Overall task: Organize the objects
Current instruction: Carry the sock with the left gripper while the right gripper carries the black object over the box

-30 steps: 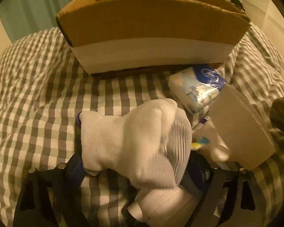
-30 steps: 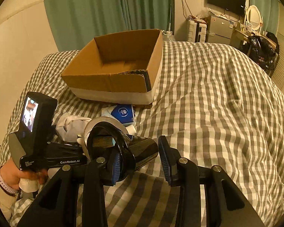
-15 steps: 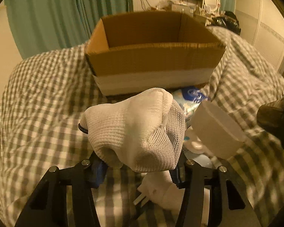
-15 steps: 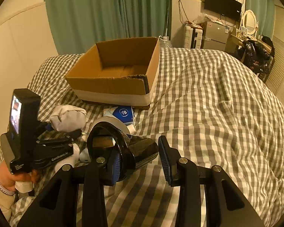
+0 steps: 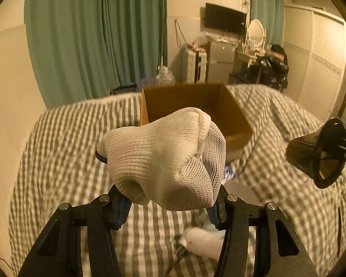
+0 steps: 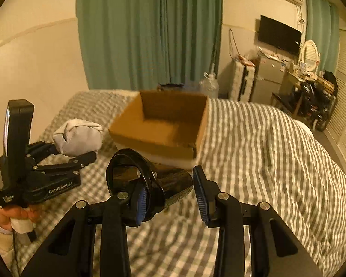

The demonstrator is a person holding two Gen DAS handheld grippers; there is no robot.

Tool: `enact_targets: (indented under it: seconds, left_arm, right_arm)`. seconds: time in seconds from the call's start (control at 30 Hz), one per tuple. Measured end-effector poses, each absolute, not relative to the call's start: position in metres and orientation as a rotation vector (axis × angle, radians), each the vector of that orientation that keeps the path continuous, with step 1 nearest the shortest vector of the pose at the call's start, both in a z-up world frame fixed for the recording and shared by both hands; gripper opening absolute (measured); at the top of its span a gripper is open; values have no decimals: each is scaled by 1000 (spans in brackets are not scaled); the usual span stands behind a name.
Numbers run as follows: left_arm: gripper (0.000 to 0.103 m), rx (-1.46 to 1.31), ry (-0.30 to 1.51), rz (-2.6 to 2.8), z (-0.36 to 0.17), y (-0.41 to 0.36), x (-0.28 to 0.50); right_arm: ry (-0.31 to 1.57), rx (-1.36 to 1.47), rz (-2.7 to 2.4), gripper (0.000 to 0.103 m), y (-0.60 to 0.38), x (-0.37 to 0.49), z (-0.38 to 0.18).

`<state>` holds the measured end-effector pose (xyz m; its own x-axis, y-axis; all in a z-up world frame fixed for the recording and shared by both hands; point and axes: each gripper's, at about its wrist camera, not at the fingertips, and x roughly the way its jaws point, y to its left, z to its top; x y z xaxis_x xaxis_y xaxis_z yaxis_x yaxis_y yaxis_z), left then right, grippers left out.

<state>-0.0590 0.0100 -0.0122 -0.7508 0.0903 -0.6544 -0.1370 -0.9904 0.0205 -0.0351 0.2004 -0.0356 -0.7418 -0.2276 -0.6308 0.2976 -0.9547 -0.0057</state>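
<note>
Sock bundle (image 5: 163, 161): a white knit and mesh roll, sitting clamped between the two fingers of the left gripper (image 5: 167, 204), raised above the bedding.
Left gripper: fingers pressing on both sides of the bundle.
Cardboard box (image 5: 193, 106): lying open-topped on the checked bedspread (image 5: 64, 152), ahead of and beyond the left gripper.
Right gripper (image 6: 170, 200): fingers standing apart; the left finger is passing through a black cup's (image 6: 147, 184) handle loop, and whether it is gripping is unclear.
Black cup: hanging tilted, just ahead-left of the right gripper.
</note>
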Motion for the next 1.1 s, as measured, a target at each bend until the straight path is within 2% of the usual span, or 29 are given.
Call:
enact_targets:
  seconds: [0.23, 0.43, 0.7, 0.83, 0.97, 1.07, 1.1]
  left_arm:
    - [55, -969, 119, 2844, 24, 9, -102]
    - [55, -968, 104, 2822, 17, 4, -160]
    - [55, -1037, 192, 2758, -34, 14, -233]
    - [56, -1069, 198, 2716, -55, 19, -249]
    - [61, -1104, 251, 2670, -71, 31, -257]
    - [74, -1066, 317, 2696, -75, 39, -247]
    - [76, -1070, 323, 2693, -76, 40, -244]
  right_arm:
    - [192, 864, -2699, 36, 180, -82, 5]
    - [221, 866, -2704, 36, 176, -155, 12]
    - [284, 978, -2668, 36, 163, -264, -46]
    - [291, 1041, -2585, 36, 161, -291, -76]
    - [307, 1082, -2546, 36, 163, -299, -91]
    - [300, 1096, -2555, 43, 166, -296, -98]
    - [280, 1102, -2547, 54, 168, -294, -98]
